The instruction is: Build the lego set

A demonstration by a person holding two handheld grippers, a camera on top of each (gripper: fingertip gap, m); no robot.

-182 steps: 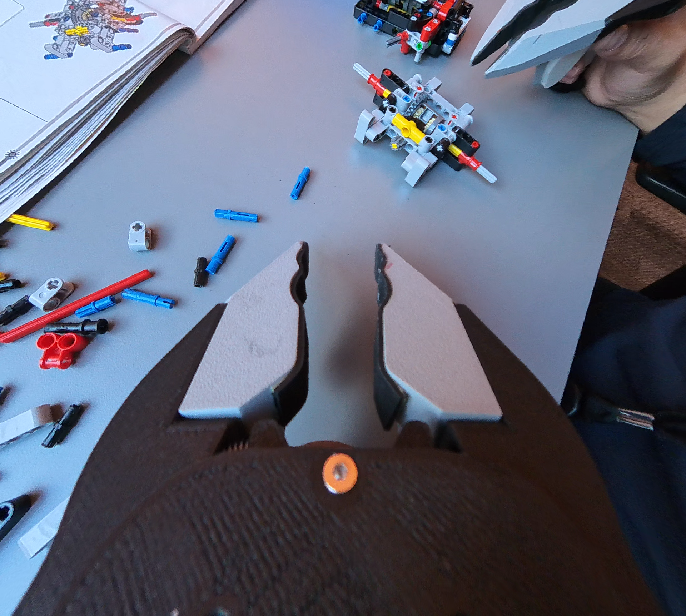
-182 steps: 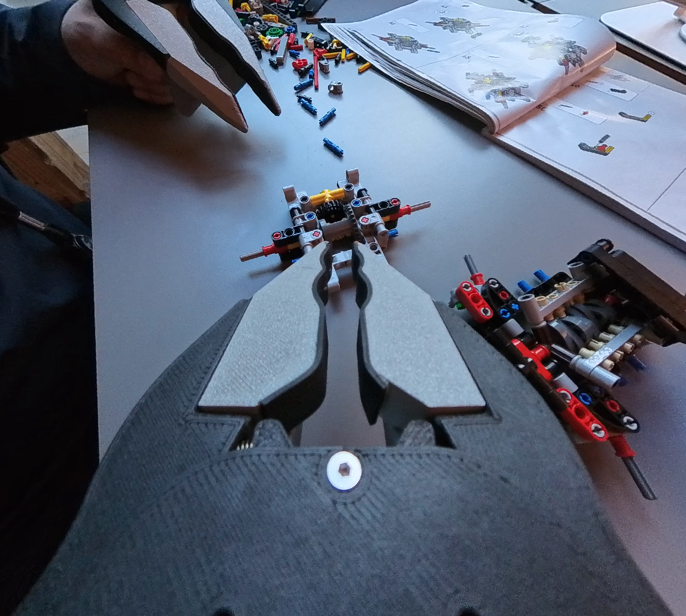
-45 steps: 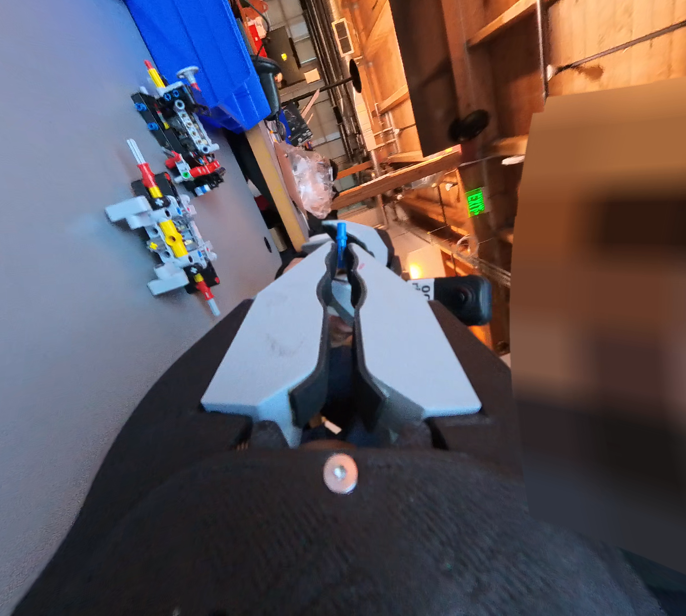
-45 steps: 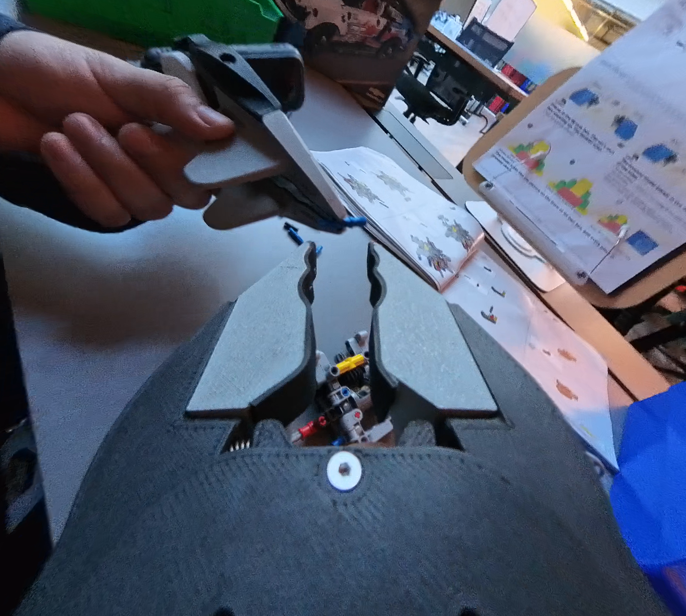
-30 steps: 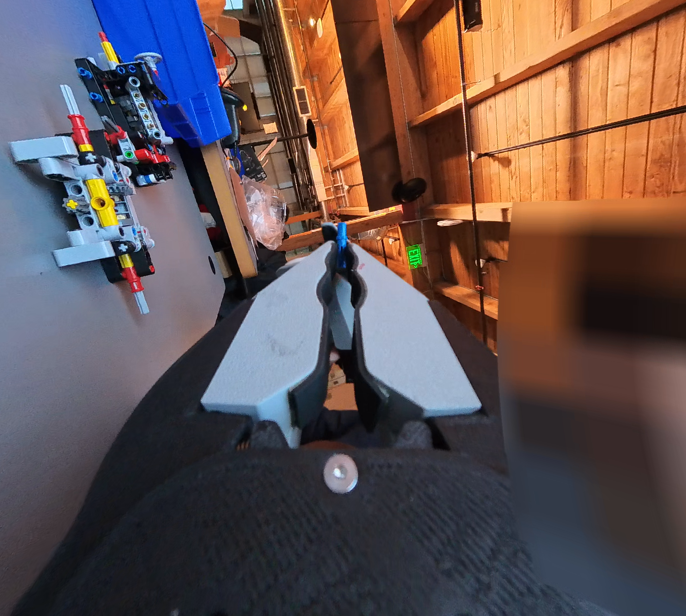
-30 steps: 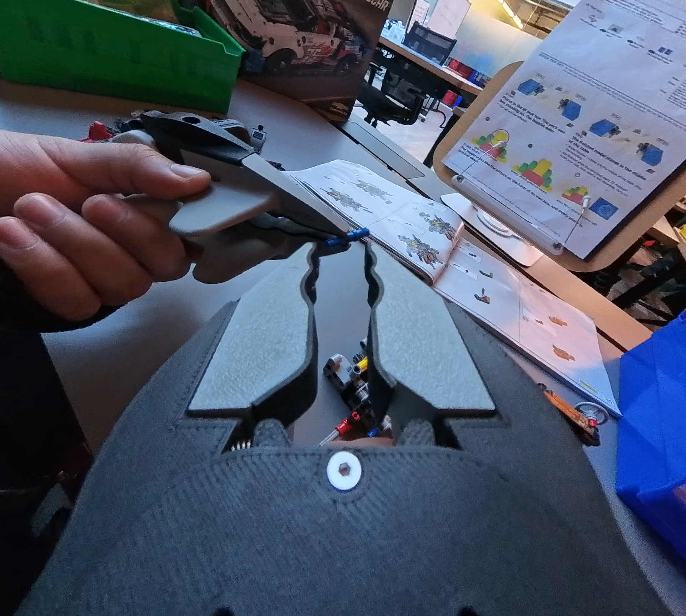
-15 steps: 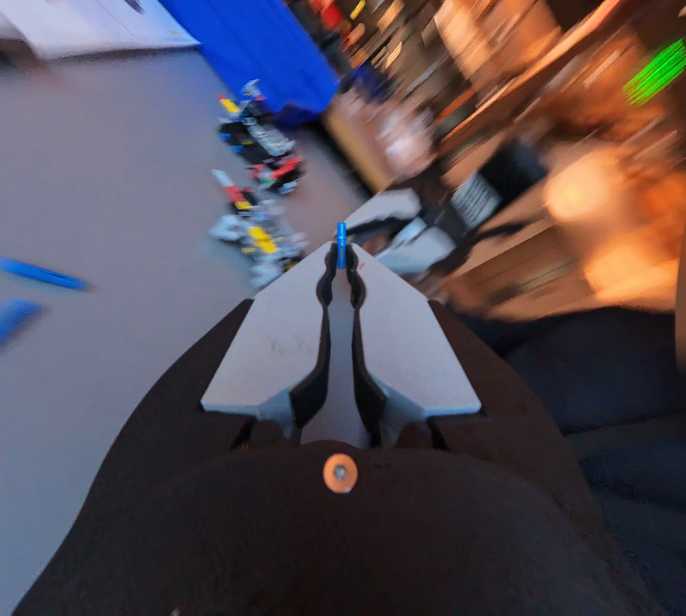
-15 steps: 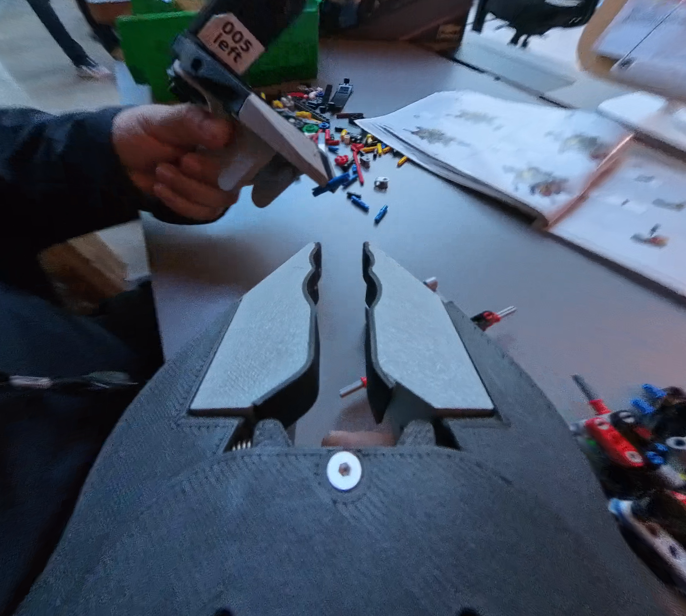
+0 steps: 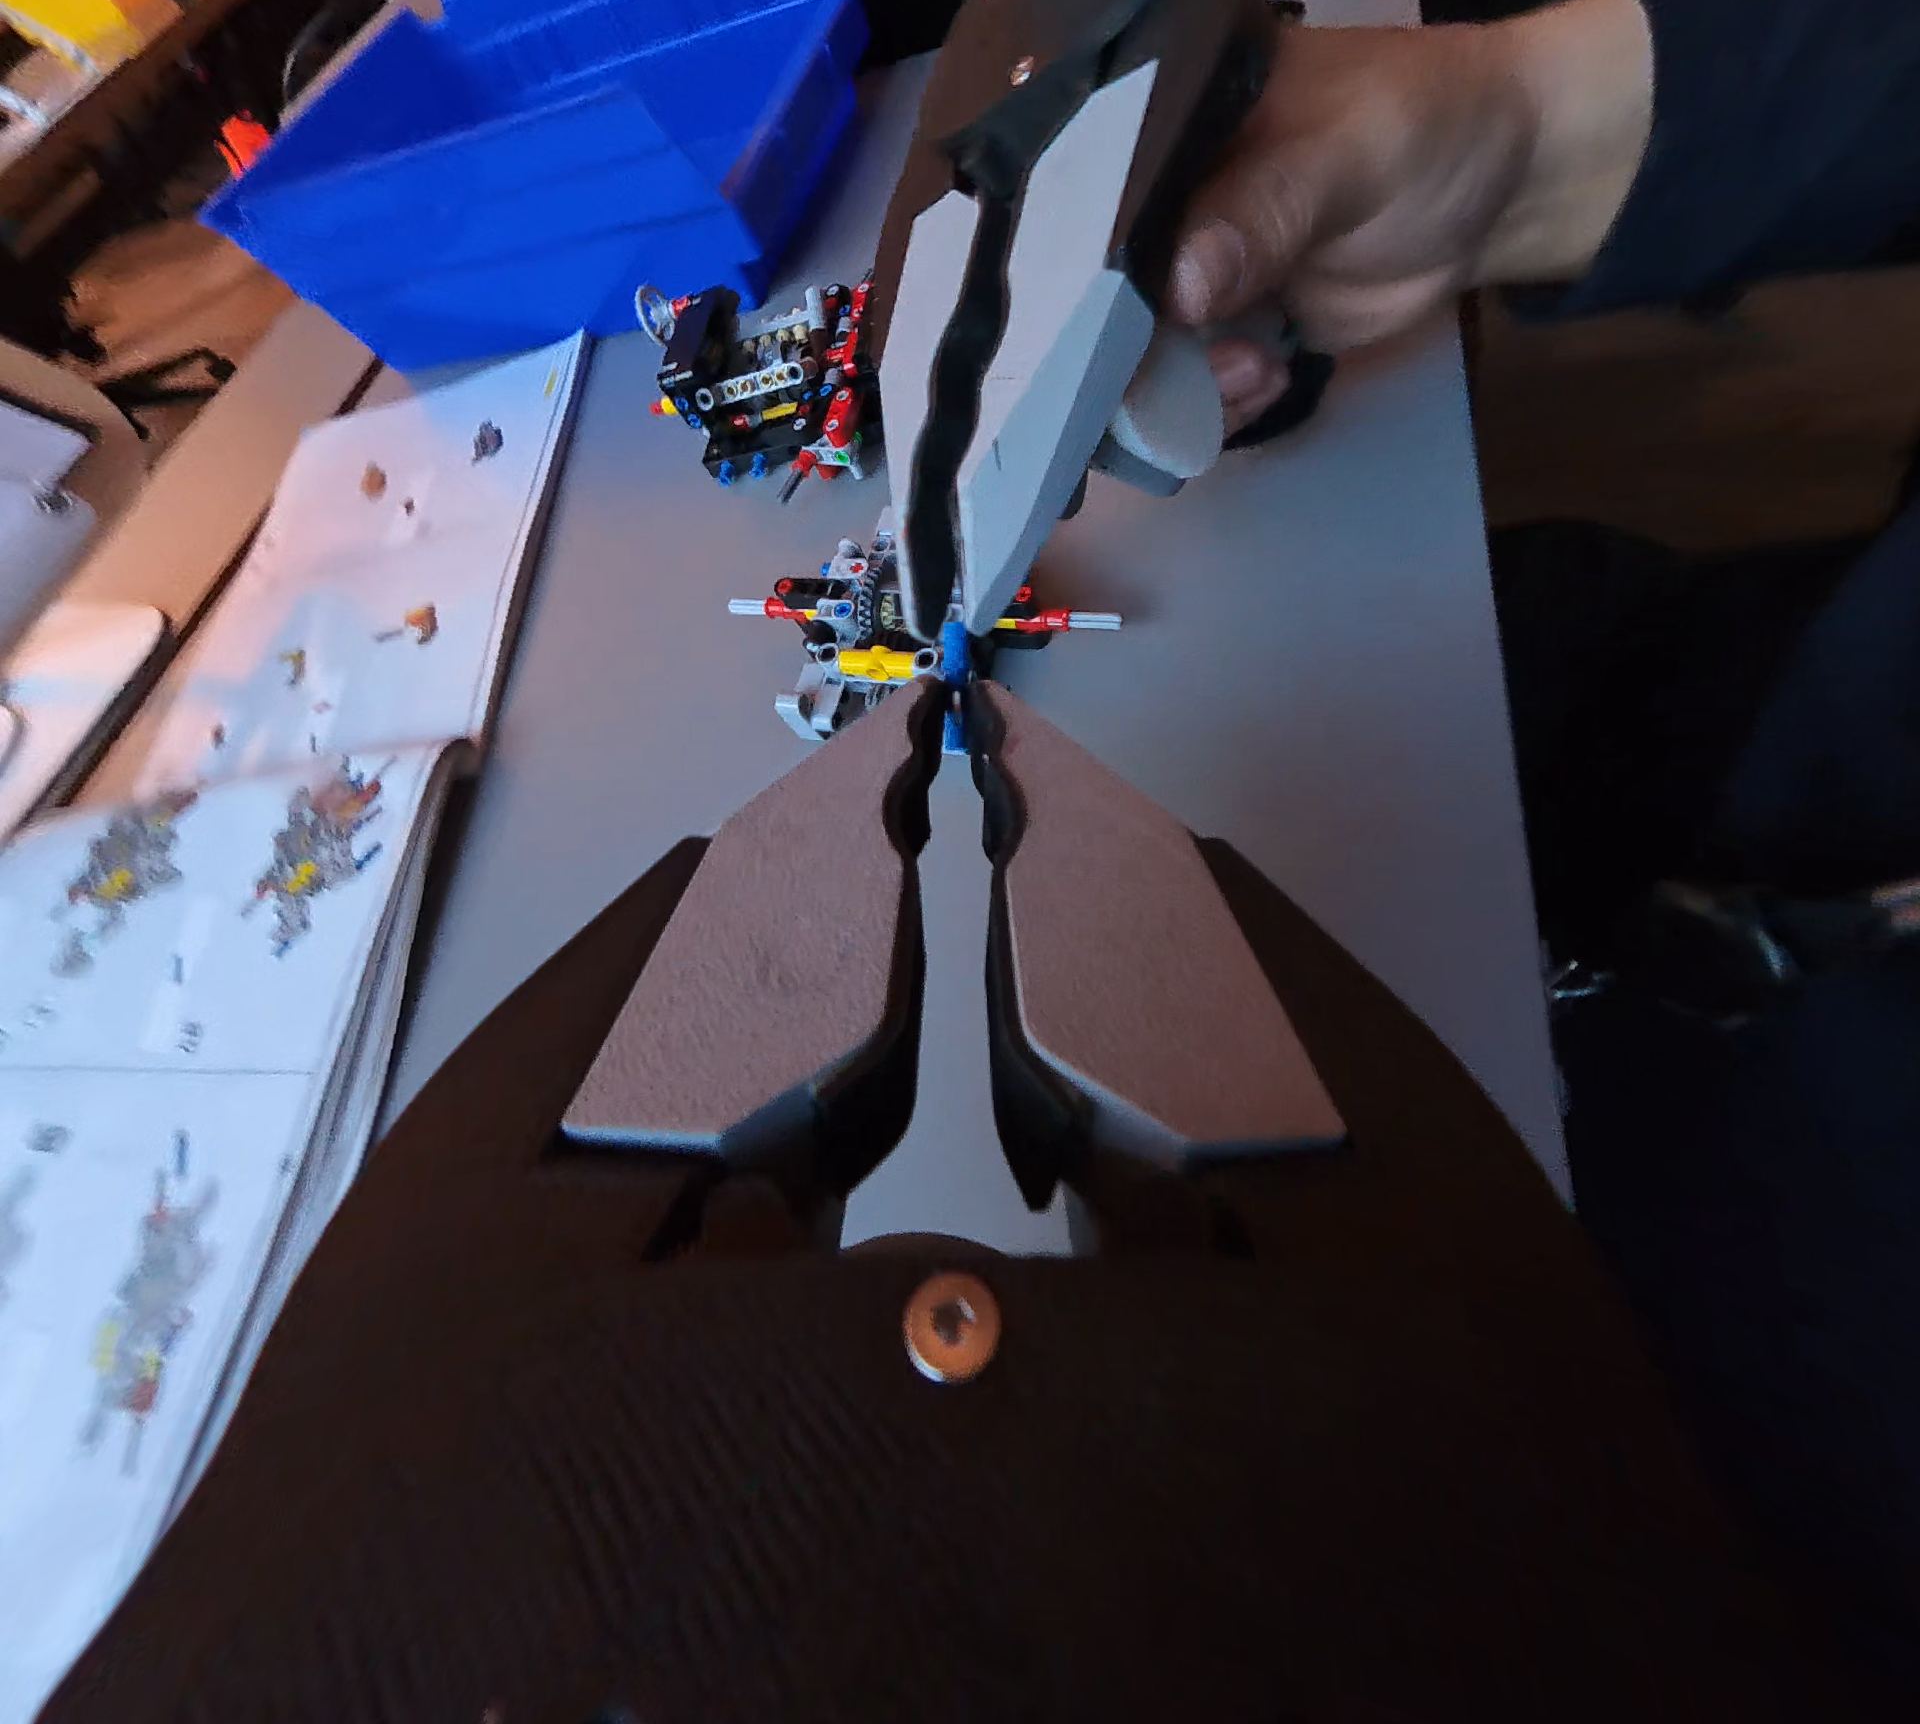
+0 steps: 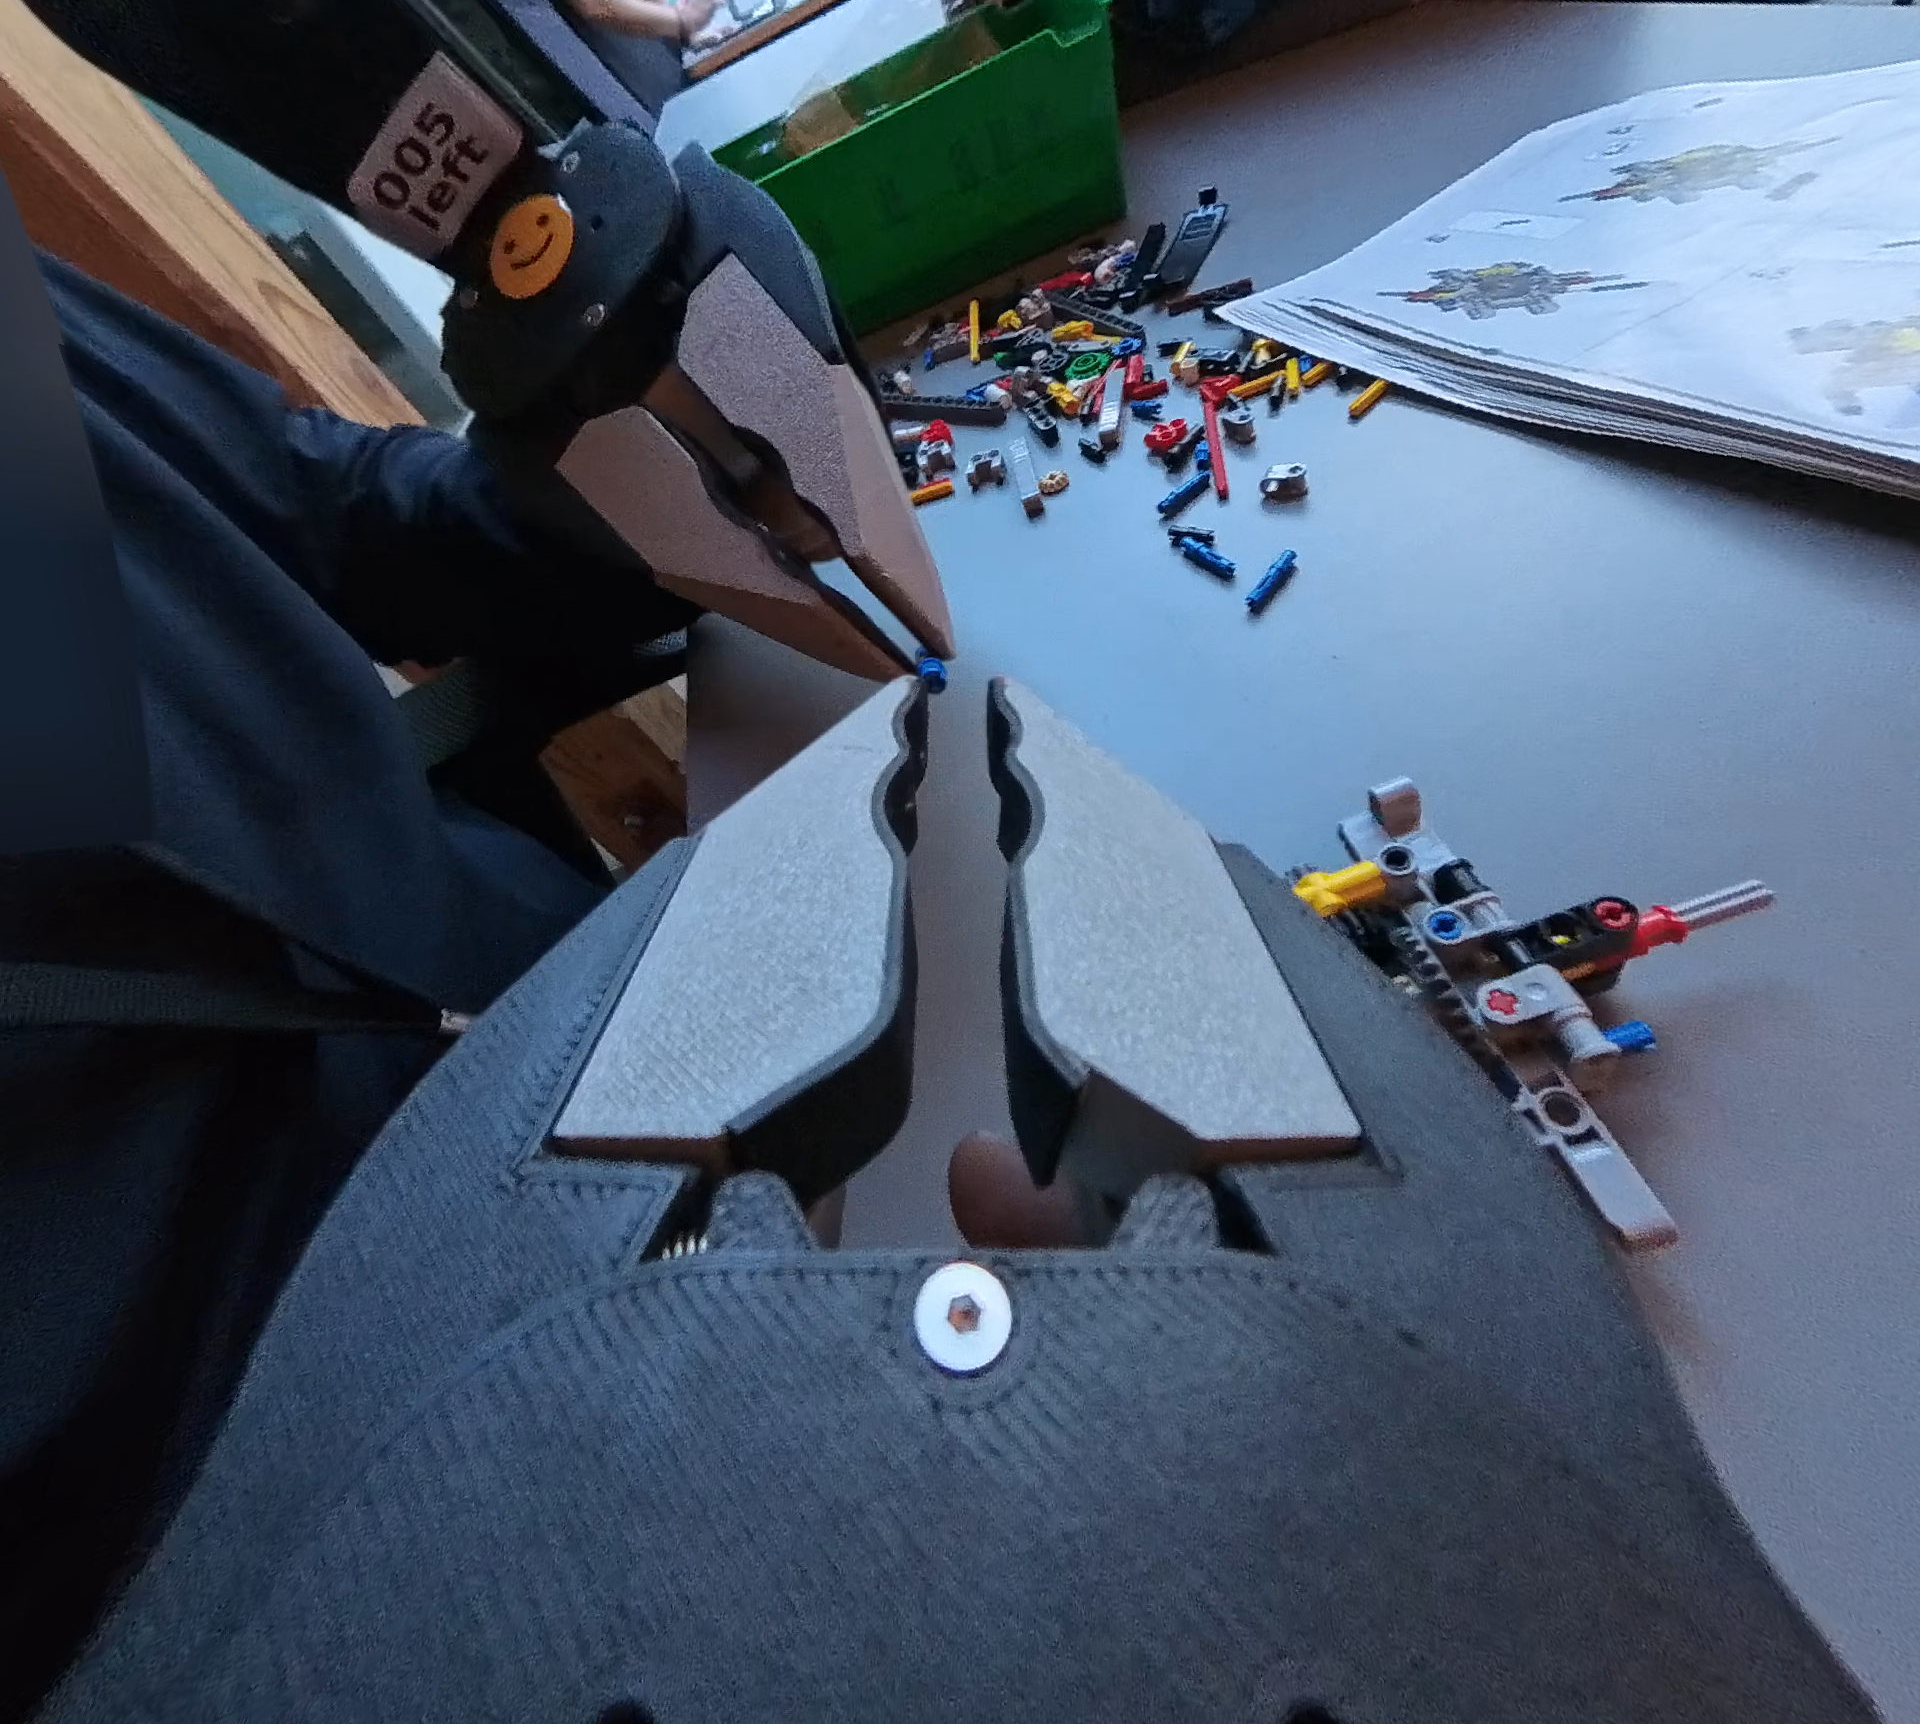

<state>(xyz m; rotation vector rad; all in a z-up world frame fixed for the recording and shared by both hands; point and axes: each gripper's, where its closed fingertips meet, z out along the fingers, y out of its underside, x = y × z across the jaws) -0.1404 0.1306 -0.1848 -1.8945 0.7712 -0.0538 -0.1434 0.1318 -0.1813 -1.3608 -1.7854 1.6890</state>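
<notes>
Both hand-held grippers have swung back down over the grey surface [image 9: 1247, 739]. Left hand-held gripper [image 9: 954, 706] clamps a blue pin [image 9: 954, 651]; right hand-held gripper [image 10: 954, 695], narrowly open and bare, meets it above the small assembly [image 9: 862, 635].

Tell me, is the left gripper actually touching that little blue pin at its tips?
Touching. In the left wrist view, the left gripper has both fingertips closed against the blue pin, which sticks out past them; the right wrist view shows it clamped at those tips too.

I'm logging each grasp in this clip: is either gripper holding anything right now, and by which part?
The left gripper pinches a small blue pin by one end; the other end pokes past its fingertips. The right gripper holds nothing, its jaws slightly apart.
</notes>
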